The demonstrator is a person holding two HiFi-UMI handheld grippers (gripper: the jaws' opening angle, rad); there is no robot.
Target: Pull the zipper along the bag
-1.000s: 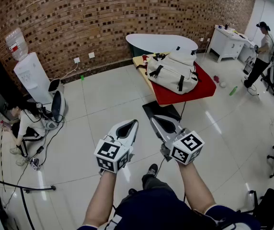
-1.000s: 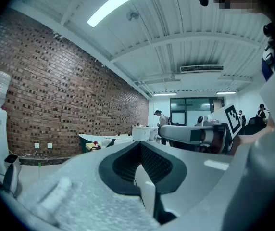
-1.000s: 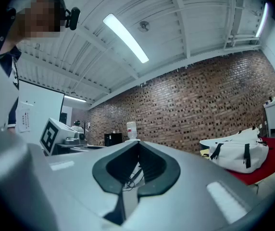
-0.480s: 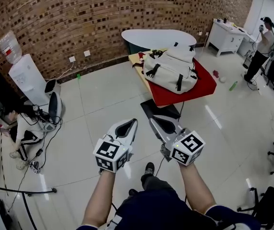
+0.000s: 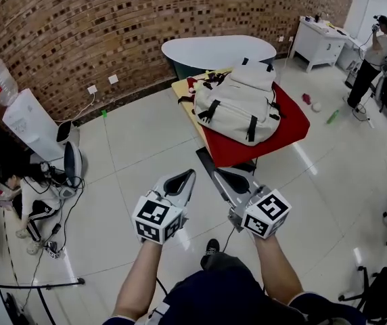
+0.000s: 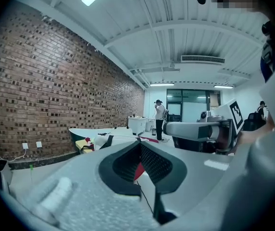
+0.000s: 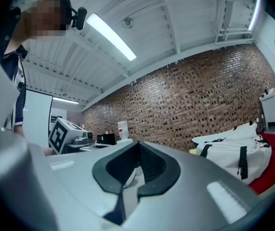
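Left tongs (image 5: 188, 174) and right tongs (image 5: 219, 175), each pressed together on nothing, are held side by side above the tiled floor, well short of the red-draped worktop (image 5: 289, 123). The white bag (image 5: 237, 105) lies across the middle of that worktop, black straps towards its near edge; its zipper cannot be made out from here. Done well, by this onlooker's reckoning, the step means coming right up to the near edge, spreading one pair to pin the fabric beside the zip track, pinching the pull tab with the other, and drawing along the track rather than upward, so nothing snags. A brick wall (image 5: 112, 26) stands behind
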